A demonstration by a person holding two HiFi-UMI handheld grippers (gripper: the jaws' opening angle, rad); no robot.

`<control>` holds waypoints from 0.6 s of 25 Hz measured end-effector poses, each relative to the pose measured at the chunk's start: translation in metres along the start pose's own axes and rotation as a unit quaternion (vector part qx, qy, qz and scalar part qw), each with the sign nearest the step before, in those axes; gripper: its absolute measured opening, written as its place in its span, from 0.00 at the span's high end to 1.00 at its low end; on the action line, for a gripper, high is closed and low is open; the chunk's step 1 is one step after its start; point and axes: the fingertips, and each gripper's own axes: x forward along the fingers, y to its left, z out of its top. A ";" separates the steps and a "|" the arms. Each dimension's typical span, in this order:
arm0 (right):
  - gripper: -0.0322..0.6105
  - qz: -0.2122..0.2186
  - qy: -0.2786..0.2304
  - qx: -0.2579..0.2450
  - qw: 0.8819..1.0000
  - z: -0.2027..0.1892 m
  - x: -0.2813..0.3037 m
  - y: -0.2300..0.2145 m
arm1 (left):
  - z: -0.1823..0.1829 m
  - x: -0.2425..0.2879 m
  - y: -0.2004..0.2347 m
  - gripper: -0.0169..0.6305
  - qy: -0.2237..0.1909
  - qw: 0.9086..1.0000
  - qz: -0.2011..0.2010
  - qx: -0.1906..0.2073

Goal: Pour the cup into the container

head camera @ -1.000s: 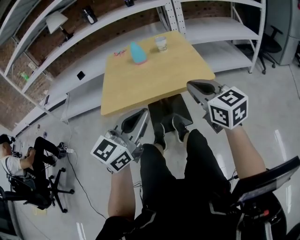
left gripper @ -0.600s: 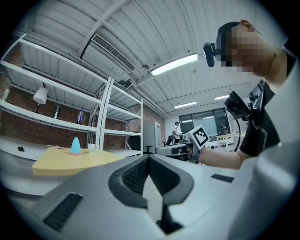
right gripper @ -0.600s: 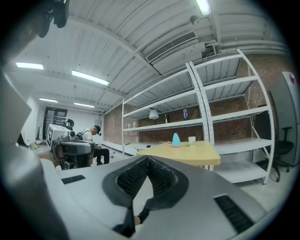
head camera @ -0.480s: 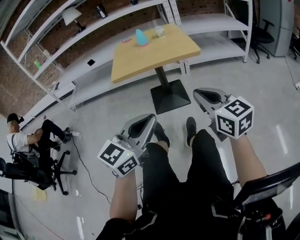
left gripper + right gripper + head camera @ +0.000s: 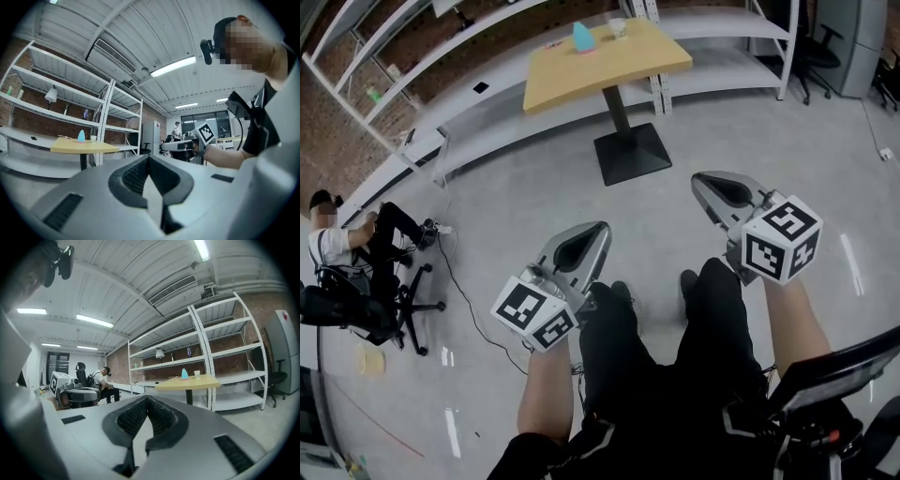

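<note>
Head view: cup (image 5: 618, 28) and blue container (image 5: 582, 37) stand side by side at the table's (image 5: 600, 70) far edge, cup nearer the far right corner. Both are well apart from left gripper (image 5: 600, 228) and right gripper (image 5: 697, 178).
Left gripper view: jaws together, nothing between; table far ahead, left.
Right gripper view: jaws together, nothing between; table far ahead, right.

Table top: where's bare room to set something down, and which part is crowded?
The table is bare over its whole near half and along its right edge. The crowded part is the far edge, where the teal container and the cup stand side by side, apart, cup to the right.
</note>
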 end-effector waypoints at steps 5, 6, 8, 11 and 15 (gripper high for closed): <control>0.95 -0.007 0.003 0.007 1.000 -0.018 -0.054 0.050 | -0.011 -0.047 -0.058 0.97 0.004 1.000 -0.006 -0.015; 0.95 -0.007 0.004 0.008 1.000 -0.022 -0.066 0.061 | -0.013 -0.058 -0.071 0.97 0.006 1.000 -0.007 -0.016; 0.95 -0.007 0.005 0.014 1.000 -0.031 -0.092 0.085 | -0.015 -0.078 -0.099 0.97 0.008 1.000 -0.008 -0.016; 0.95 -0.008 0.000 0.017 1.000 -0.040 -0.132 0.121 | -0.011 -0.106 -0.144 0.97 0.001 1.000 -0.015 -0.010; 0.95 -0.012 -0.004 0.017 1.000 -0.050 -0.181 0.163 | -0.017 -0.143 -0.202 0.97 0.005 1.000 -0.028 -0.003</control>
